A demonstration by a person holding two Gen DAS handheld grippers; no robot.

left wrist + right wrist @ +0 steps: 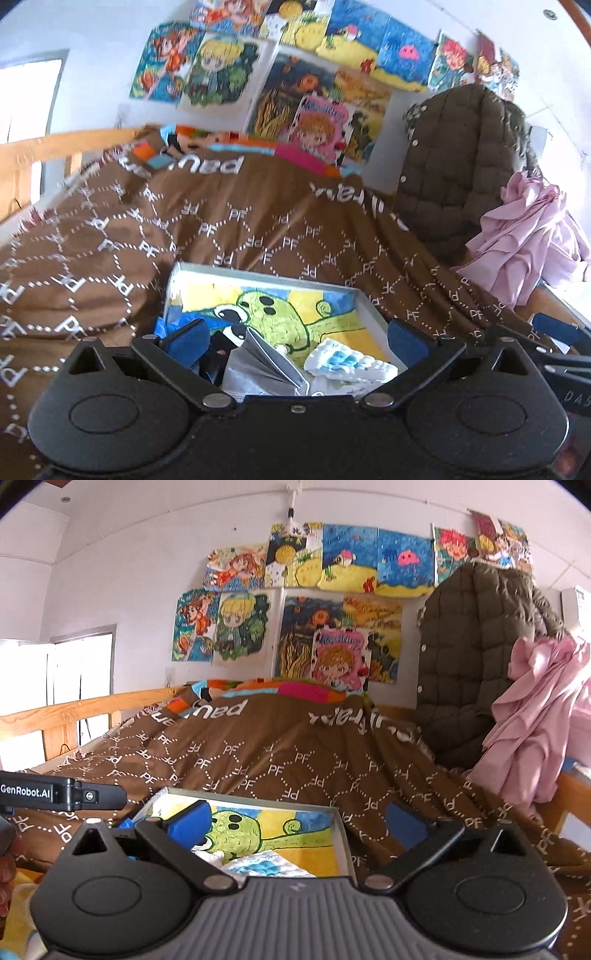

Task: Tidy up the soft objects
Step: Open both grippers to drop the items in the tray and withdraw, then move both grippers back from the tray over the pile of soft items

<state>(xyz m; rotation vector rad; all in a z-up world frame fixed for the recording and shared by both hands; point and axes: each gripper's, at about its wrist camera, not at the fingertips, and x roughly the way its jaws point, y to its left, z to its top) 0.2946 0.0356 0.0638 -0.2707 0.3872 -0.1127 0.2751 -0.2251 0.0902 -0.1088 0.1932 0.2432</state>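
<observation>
Both my left hand-held gripper (295, 341) and right hand-held gripper (297, 821) are released and empty, above the near edge of the shallow white box with a cartoon-painted floor (364, 304). The white-and-blue quilted cloth (347, 363) and grey folded fabric piece (255, 369) lie loose inside, just ahead of the left one. If I reach back in carelessly, I think a finger could snag a cloth and drag it over the rim onto the brown patterned bedspread (229, 229).
</observation>
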